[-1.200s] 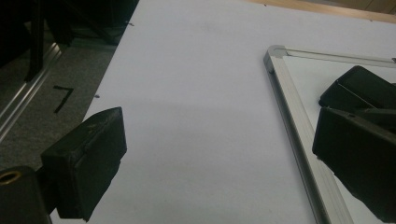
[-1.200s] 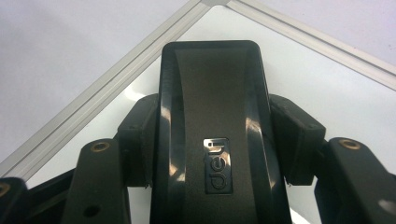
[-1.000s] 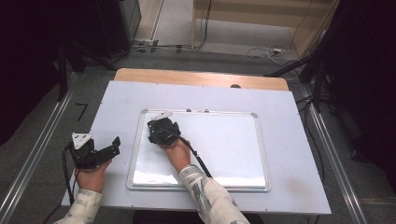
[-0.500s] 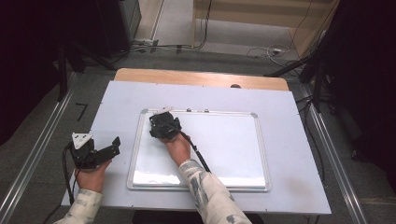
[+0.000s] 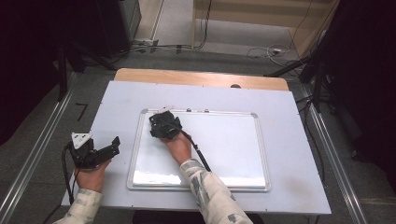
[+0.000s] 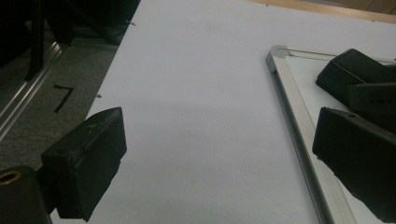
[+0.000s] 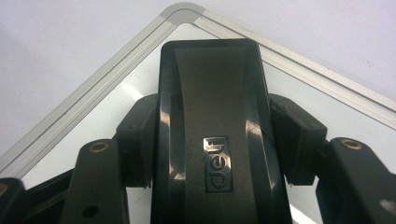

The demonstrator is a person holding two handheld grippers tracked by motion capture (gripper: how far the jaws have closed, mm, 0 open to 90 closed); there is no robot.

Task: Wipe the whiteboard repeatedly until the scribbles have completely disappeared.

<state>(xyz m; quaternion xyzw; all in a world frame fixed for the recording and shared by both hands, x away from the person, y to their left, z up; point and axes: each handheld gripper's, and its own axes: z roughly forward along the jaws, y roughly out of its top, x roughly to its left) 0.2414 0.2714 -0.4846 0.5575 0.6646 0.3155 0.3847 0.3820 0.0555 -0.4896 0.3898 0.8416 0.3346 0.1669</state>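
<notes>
A black board eraser (image 7: 210, 116) with a small logo lies on the whiteboard (image 5: 224, 149) near its far left corner (image 7: 180, 11). My right gripper (image 5: 161, 126) is shut on the eraser, one pad (image 7: 140, 140) against each long side. Its jaws have just been opening a little, with the eraser still between them. My left gripper (image 5: 113, 145) stands open over the bare white table (image 5: 116, 102), left of the board, with nothing between its fingers (image 6: 88, 158). The left gripper view has the board's left frame (image 6: 299, 126) and the right gripper with the eraser (image 6: 355, 74) at its right.
The whiteboard's metal frame (image 5: 135, 154) rises slightly above the table. A wooden strip (image 5: 201, 77) runs along the table's far edge. Metal rails (image 5: 37, 154) flank the table, with cables and dark stands on the floor beyond.
The right gripper with the eraser has shifted slightly toward the board's far edge. The left gripper has stayed put.
</notes>
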